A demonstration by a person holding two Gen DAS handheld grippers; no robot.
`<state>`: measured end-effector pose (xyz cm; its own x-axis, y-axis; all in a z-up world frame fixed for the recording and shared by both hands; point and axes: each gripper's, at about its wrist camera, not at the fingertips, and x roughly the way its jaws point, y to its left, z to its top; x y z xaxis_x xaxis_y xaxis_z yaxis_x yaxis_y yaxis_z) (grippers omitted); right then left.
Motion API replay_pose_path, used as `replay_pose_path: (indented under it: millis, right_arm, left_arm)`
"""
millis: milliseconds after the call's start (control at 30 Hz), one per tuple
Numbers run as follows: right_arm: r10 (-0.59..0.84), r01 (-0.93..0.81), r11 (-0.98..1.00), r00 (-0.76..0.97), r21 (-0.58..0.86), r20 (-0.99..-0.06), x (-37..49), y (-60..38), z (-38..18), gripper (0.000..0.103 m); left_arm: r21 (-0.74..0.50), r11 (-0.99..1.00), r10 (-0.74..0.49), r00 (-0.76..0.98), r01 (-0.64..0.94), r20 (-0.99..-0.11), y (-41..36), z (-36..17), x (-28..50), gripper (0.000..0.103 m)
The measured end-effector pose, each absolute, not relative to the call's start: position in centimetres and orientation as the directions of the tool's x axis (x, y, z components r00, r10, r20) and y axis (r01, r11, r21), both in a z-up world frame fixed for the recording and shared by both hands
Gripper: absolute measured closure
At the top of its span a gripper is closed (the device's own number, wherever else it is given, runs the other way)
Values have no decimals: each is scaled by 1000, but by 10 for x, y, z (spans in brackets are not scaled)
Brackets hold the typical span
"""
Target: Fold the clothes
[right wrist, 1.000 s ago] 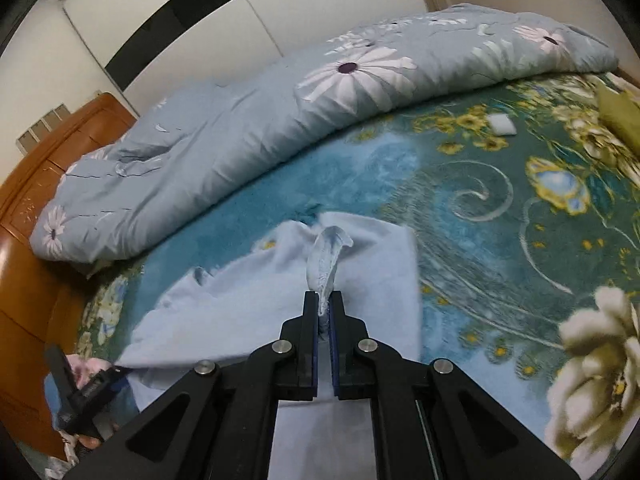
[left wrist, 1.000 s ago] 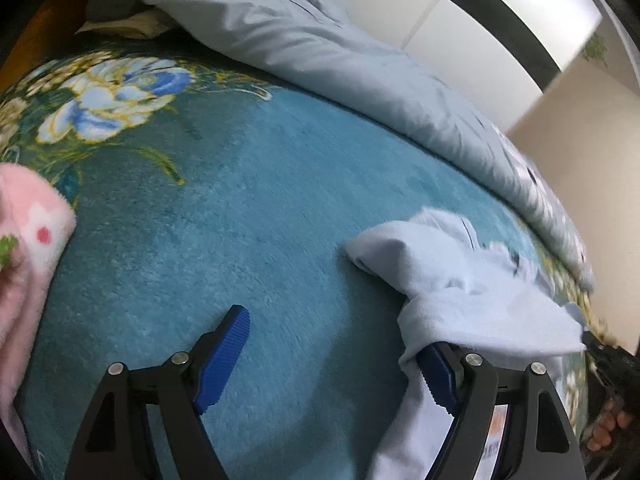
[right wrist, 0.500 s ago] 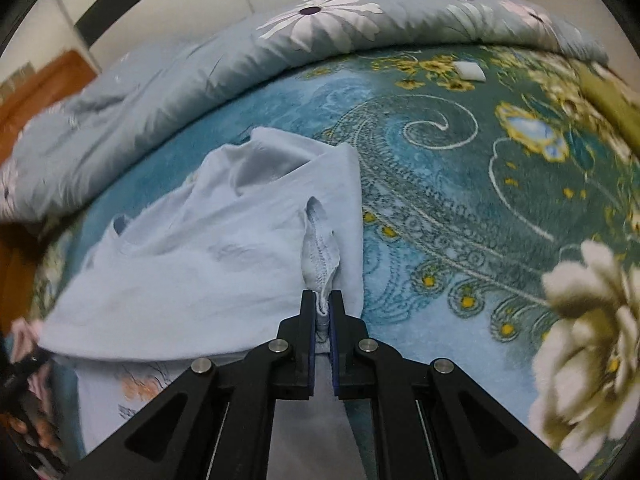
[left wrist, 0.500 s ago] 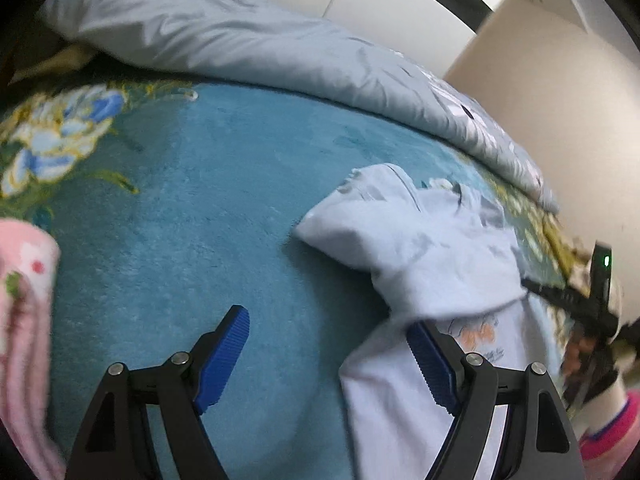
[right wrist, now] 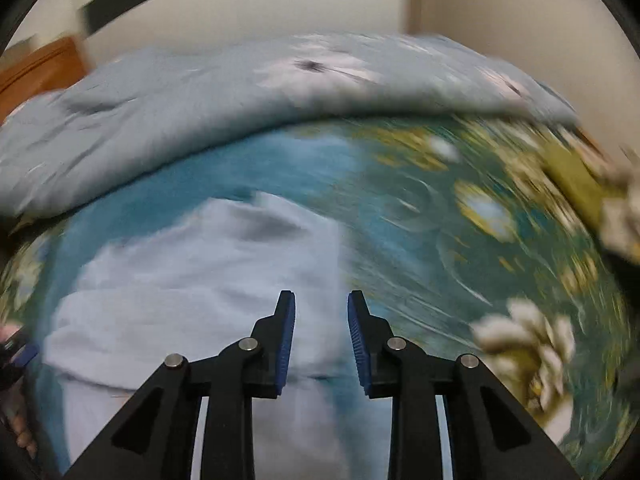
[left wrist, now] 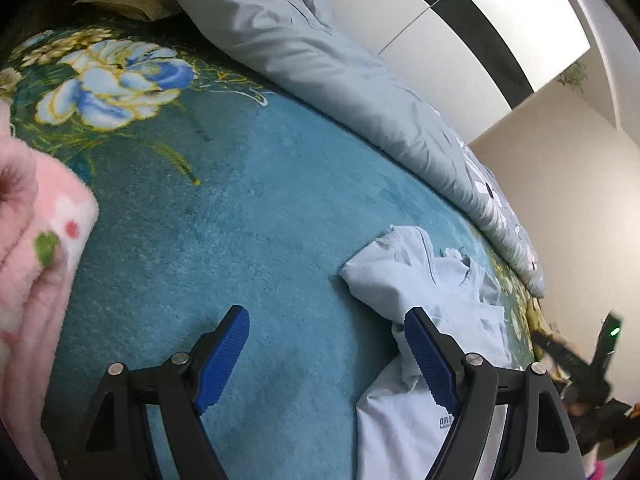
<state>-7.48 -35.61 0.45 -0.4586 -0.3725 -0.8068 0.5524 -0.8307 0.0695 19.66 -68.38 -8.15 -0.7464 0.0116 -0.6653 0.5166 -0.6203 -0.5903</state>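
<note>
Opening now, the right gripper point(right wrist: 321, 334) has released the pale blue cotton T-shirt point(right wrist: 192, 280), which lies half-folded on the teal floral bed blanket point(left wrist: 248, 240); the left gripper point(left wrist: 326, 360) stays wide, empty (fold apparently laid).

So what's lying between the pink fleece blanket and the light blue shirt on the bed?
In the left wrist view, only bare teal bedspread separates the pink fleece blanket from the light blue shirt.
</note>
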Motion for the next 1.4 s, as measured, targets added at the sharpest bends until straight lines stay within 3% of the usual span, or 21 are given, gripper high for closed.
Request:
replay_pose_path:
  millis: [67,167,333,500,900,967,1000,1033,1067,1300,1400]
  right_arm:
    - [-440,695,-715,-372,69,-817,-53,-407,7,74]
    - [-490,863,-504,-238,49,-838,-11,-488,1,62]
    - [-456,967,-252,-157,-42,-876,45,-581,-28,61]
    - [-413,979,-198,-129,-49,-902,57,-617,-53,61]
    - [-315,976,-201,-145,-83,-938,59,-634,-86,61]
    - [-321,973,-217,-153,-85,-935,57,-633,-86,67]
    - [-328,971,-226,-155,-82,-932,56,-632,-86,74]
    - [-336,969,-236,-154,-75,-929,55,-632,-85,90]
    - [-336,966,-248,-153,-69,-929,53,-632,-84,96]
    - [-509,898,-427,-143,104,-849,10,-634,-32,97]
    - [-517,871,-474,-156,130,-842,0,-642,-32,97]
  left_arm:
    - [-581,-618,-23,-752,529,-659,-684,-78,199,20]
    - [-563,-609,-107,-761,559,-640,-687,-72,210,20]
    - [-573,-590,-206,-792,569,-574,-695,-60,230,20]
    - [-624,-551,-223,-819,554,-529,-705,-60,243,20]
    - [-650,-530,-207,-827,544,-523,-708,-61,244,20]
    - [-658,-525,-208,-831,541,-517,-709,-60,246,20]
    - [-661,-523,-206,-833,538,-514,-710,-60,247,20]
    - [-663,-522,-205,-834,536,-512,-710,-60,247,20]
    - [-663,-523,-204,-834,536,-513,-711,-60,247,20]
    - [-668,-519,-199,-835,533,-512,-712,-61,248,20]
    - [-662,-520,-195,-830,540,-523,-712,-63,245,20]
